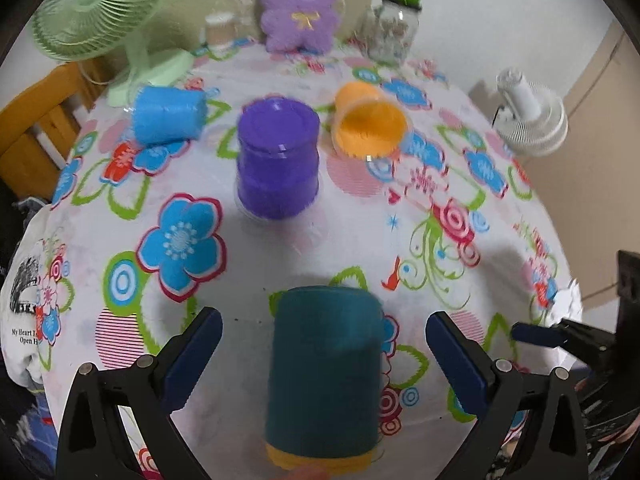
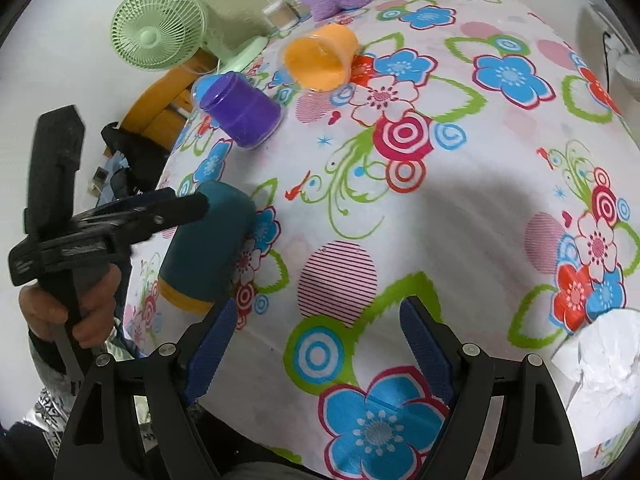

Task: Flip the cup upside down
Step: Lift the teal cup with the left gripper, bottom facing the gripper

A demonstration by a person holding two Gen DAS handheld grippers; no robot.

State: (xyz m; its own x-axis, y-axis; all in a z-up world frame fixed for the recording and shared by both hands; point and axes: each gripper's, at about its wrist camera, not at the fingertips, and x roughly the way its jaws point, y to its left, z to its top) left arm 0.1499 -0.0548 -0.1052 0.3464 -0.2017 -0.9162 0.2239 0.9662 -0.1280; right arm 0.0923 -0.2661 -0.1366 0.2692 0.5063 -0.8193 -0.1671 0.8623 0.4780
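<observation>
The left claw (image 1: 324, 356) stands spread wide, the teal cup (image 1: 324, 368) upside down on the bench (image 1: 280, 248) between its fingers, untouched, probably just set down. The right claw (image 2: 316, 344) gapes empty, the cup off to its left.

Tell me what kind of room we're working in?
Most likely a home, perhaps a dining table. A floral tablecloth covers it, with a purple plush toy, a green desk fan and a wooden chair beside it.
</observation>
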